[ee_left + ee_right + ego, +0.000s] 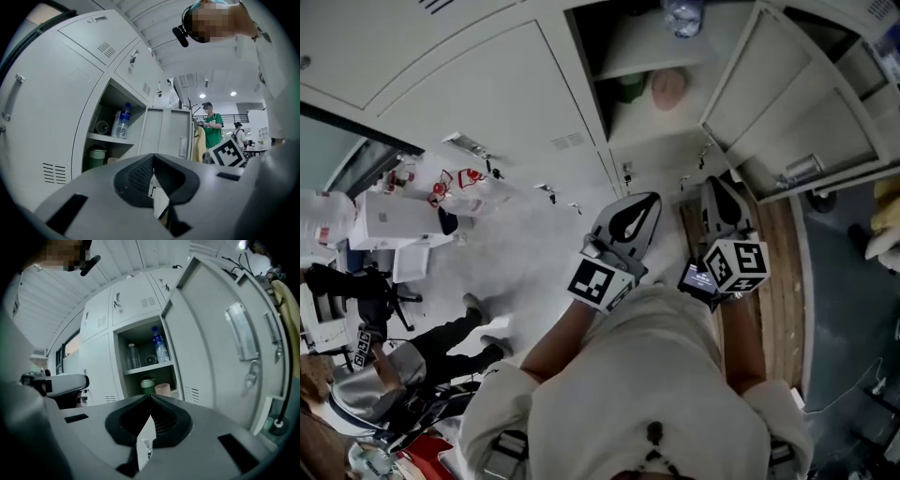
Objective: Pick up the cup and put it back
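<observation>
A pale pink cup [668, 87] stands on the lower shelf of the open locker [649, 66], beside a green cup [630, 89]. In the right gripper view the pink cup [163, 390] and the green cup [148, 385] sit just beyond the jaw tips, well apart from them. My right gripper [150, 397] is shut with nothing between its jaws. My left gripper [153, 156] is also shut and empty. In the head view both grippers, left [649, 201] and right [718, 185], are held in front of my chest, short of the locker.
A water bottle [159, 346] and a clear glass [133, 356] stand on the upper shelf. The locker door [220, 333] hangs open to the right. Closed lockers [487, 94] lie to the left. A person in green [213, 131] stands behind; another sits [441, 342] at the left.
</observation>
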Motion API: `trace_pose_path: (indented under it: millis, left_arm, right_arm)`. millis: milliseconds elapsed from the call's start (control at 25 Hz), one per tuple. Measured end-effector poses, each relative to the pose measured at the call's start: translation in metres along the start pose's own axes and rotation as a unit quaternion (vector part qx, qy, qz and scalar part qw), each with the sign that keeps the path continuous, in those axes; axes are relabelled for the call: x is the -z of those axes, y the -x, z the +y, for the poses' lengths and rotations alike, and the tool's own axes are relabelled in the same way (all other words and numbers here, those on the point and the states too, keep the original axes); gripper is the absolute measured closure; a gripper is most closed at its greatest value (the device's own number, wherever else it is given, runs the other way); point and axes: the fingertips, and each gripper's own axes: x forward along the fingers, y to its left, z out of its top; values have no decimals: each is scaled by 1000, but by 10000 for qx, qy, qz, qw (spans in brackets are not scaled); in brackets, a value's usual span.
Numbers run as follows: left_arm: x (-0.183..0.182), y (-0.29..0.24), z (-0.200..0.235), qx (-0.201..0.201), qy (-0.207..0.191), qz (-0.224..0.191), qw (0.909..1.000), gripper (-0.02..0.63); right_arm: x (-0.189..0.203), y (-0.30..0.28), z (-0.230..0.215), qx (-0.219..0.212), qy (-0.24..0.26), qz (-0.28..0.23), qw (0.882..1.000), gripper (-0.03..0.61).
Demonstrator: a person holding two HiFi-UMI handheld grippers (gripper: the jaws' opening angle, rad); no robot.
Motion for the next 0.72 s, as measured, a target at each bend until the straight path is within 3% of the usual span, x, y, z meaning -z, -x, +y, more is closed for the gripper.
trace_pose_path:
  millis: [400,720]
  left_arm:
    - [19,65,-91,-416,-48,171,9990,606]
    - [10,121,-99,-791,-95,104,9968,606]
  right_arm:
    - [13,129,21,-376,120,-59,9992,554]
    - [16,180,65,-794,-32,-153,9967,554]
